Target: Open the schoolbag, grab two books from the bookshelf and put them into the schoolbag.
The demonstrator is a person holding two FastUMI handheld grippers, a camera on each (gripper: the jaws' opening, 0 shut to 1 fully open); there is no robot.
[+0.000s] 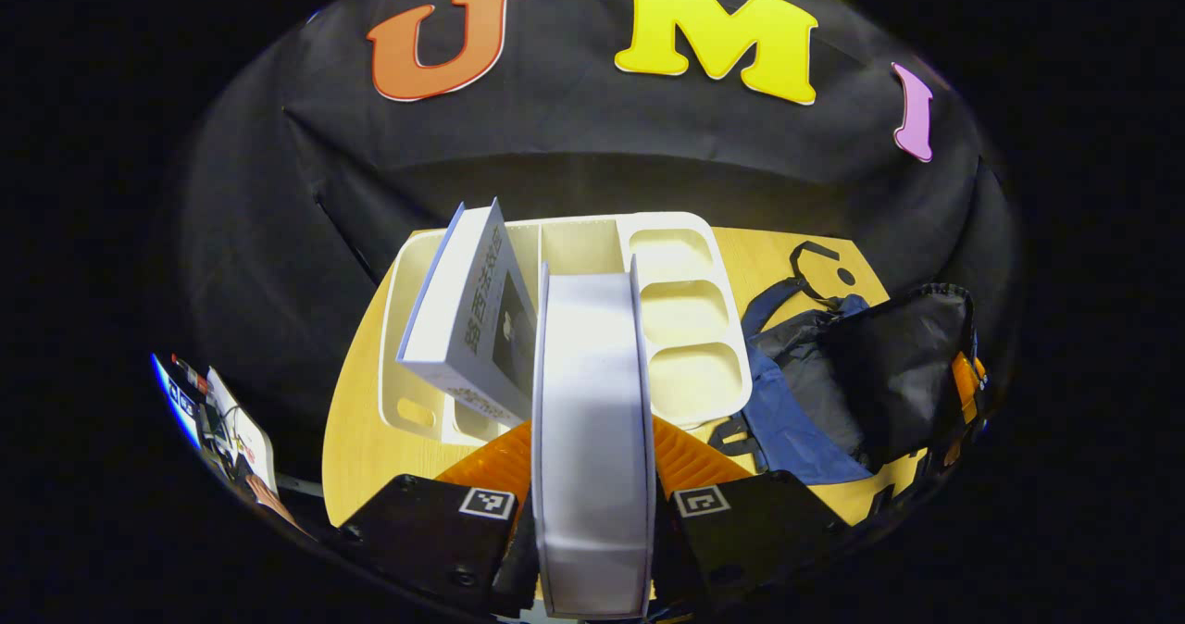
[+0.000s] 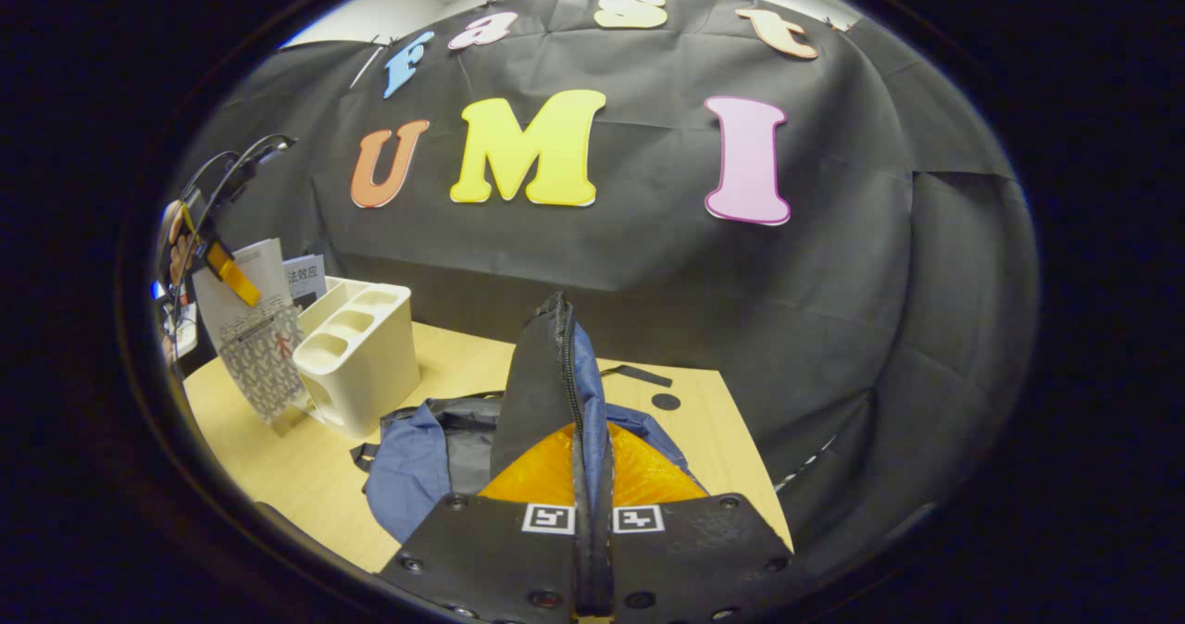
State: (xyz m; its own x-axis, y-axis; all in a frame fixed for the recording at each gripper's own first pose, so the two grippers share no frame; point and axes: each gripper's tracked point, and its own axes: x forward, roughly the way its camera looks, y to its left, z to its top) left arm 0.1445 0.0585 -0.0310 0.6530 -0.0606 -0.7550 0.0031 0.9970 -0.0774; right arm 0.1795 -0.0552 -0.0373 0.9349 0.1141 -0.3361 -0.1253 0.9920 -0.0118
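Observation:
My left gripper [image 1: 592, 434] is shut on a white book [image 1: 592, 374], held upright with its page edge facing the camera, just in front of the white bookshelf [image 1: 629, 226]. A second book [image 1: 463, 318] leans inside the shelf's left part. The blue and black schoolbag [image 1: 879, 365] lies to the right on the table. In the right gripper view, my right gripper [image 2: 592, 480] is shut on the schoolbag's zippered edge [image 2: 546, 383] and holds it lifted off the bag's body [image 2: 417, 457]. Far left there, the left gripper [image 2: 208, 258] holds the patterned-cover book [image 2: 259, 346] beside the bookshelf [image 2: 370, 365].
The wooden table [image 2: 704, 420] carries the shelf and the bag, with a black strap [image 2: 634, 374] and a small black disc [image 2: 665, 401] behind the bag. Clutter with papers [image 1: 241, 430] sits off the table's left edge. Black cloth walls stand close behind.

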